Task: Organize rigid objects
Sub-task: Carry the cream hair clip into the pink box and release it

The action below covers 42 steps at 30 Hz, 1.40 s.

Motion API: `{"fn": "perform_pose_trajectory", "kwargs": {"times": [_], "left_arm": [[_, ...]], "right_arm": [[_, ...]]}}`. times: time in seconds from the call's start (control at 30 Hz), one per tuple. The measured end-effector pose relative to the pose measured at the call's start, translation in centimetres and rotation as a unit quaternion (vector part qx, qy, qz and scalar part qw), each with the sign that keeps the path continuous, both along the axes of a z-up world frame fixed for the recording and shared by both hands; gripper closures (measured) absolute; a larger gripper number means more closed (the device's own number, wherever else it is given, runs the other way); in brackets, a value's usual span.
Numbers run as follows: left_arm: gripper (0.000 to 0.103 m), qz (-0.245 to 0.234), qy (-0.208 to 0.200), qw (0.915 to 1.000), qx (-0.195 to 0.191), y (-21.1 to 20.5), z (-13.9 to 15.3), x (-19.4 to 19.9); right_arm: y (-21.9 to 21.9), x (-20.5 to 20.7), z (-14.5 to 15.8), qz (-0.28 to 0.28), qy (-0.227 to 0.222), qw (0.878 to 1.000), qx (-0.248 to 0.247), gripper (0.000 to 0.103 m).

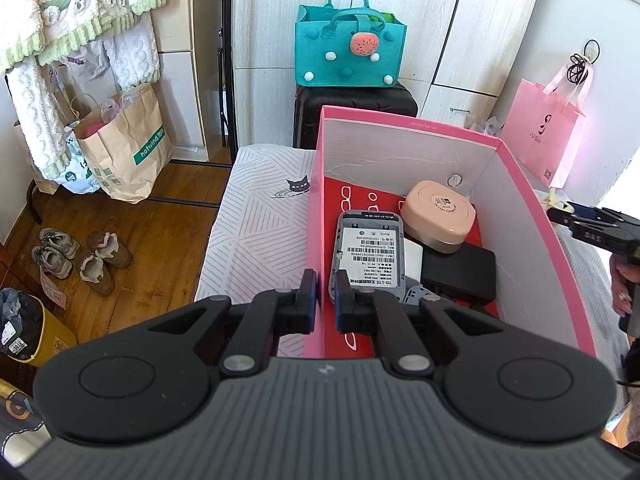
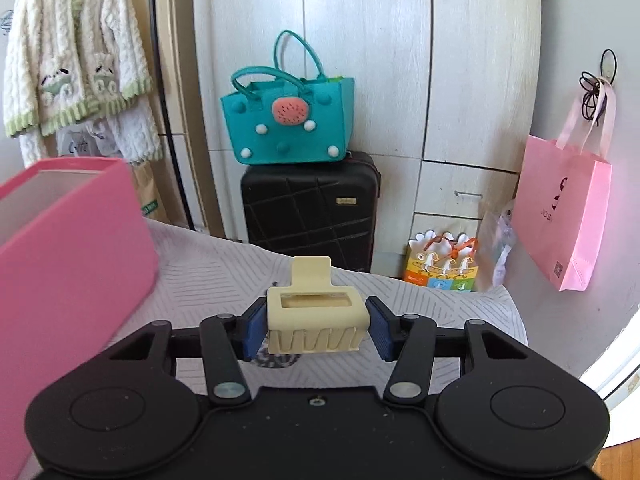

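Note:
A pink box point(image 1: 532, 200) stands open on the patterned bed cover point(image 1: 256, 216). Inside lie a grey device with a barcode label point(image 1: 370, 252), a round pink case point(image 1: 440, 210) and a black box point(image 1: 460, 272). My left gripper point(image 1: 325, 296) grips the box's near-left wall, its jaws nearly together on either side of the wall's edge. My right gripper point(image 2: 316, 324) is shut on a cream hair claw clip point(image 2: 316, 316) and holds it above the bed, right of the pink box point(image 2: 72, 248). The right gripper also shows at the right edge of the left wrist view point(image 1: 560, 216).
A black suitcase point(image 2: 312, 212) with a teal felt bag point(image 2: 288, 120) on top stands past the bed's far edge, against a wardrobe. A pink bag point(image 2: 564, 216) hangs on the right wall. Paper bags point(image 1: 124, 148) and shoes point(image 1: 76, 256) sit on the floor at left.

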<state>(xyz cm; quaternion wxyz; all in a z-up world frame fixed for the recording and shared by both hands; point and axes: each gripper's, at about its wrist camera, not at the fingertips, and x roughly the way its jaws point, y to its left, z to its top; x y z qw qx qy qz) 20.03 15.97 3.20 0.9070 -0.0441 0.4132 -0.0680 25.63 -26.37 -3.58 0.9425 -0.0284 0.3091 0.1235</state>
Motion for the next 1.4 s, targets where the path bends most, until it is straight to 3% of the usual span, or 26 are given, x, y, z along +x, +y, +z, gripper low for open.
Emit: {"fn": "perform_pose_trajectory", "kwargs": {"times": [0.17, 0.27, 0.4, 0.5, 0.63, 0.8, 0.93, 1.13, 1.4], "left_arm": [[0.097, 0.001, -0.001, 1.0, -0.001, 0.0, 0.0, 0.0], [0.097, 0.001, -0.001, 1.0, -0.001, 0.0, 0.0, 0.0], [0.097, 0.001, -0.001, 1.0, -0.003, 0.0, -0.1, -0.1], [0.097, 0.001, -0.001, 1.0, -0.006, 0.0, -0.1, -0.1], [0.097, -0.001, -0.001, 1.0, -0.008, 0.1, -0.1, 0.0], [0.097, -0.006, -0.002, 0.9999, -0.014, 0.4, -0.2, 0.0], [0.097, -0.009, -0.002, 0.9998, -0.019, 0.6, -0.3, 0.1], [0.097, -0.012, -0.002, 0.9995, -0.028, 0.9, -0.4, 0.0], [0.097, -0.011, -0.004, 0.9993, -0.036, 1.3, -0.4, -0.1]], "right_arm": [[2.0, -3.4, 3.9, 0.059, -0.024, 0.997, 0.046, 0.046], [3.7, -5.4, 6.4, 0.119, -0.028, 0.988, 0.094, 0.045], [6.5, -6.7, 8.5, 0.194, 0.013, 0.967, 0.164, 0.045], [9.5, -6.7, 9.0, 0.235, 0.063, 0.952, 0.185, 0.045], [13.6, -6.2, 8.6, 0.282, 0.123, 0.934, 0.179, 0.046], [18.9, -6.3, 7.4, 0.315, 0.154, 0.929, 0.118, 0.046], [21.9, -5.8, 6.2, 0.333, 0.183, 0.92, 0.099, 0.046], [24.1, -5.5, 4.9, 0.321, 0.207, 0.922, 0.071, 0.044], [20.6, -5.8, 6.7, 0.256, 0.163, 0.947, 0.106, 0.038]]}}
